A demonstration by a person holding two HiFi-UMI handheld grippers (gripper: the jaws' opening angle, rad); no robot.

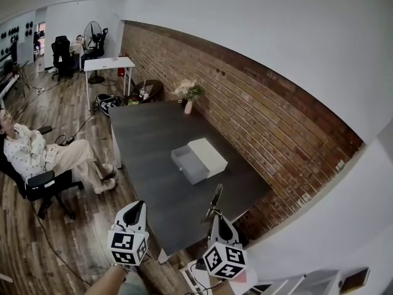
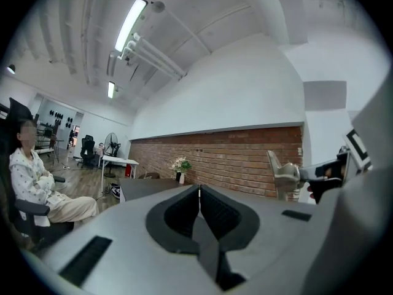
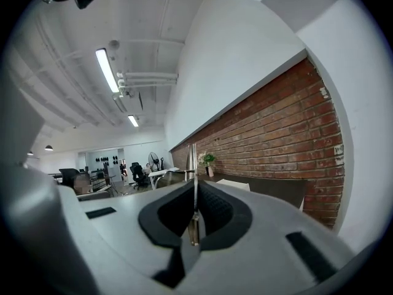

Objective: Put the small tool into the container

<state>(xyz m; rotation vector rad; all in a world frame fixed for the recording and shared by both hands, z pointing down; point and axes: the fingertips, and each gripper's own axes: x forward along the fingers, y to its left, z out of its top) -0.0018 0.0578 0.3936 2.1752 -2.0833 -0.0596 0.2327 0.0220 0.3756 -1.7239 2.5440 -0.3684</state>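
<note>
Both grippers hang short of the dark grey counter (image 1: 147,140), left gripper (image 1: 136,206) fingers together and empty, right gripper (image 1: 216,219) fingers pinching the thin silvery metal tool (image 1: 215,198), so carry it level over the open grey rectangular container (image 1: 178,163) before releasing.

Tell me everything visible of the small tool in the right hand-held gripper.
The small tool is a slim, silvery-grey metal piece, clamped at its near end between the shut jaws of the right hand-held gripper and sticking out past their tips. Edge-on it reads as a thin strip; from the side it looks broader. It hangs in the air short of the open white container on the dark table, touching only the gripper.
</note>
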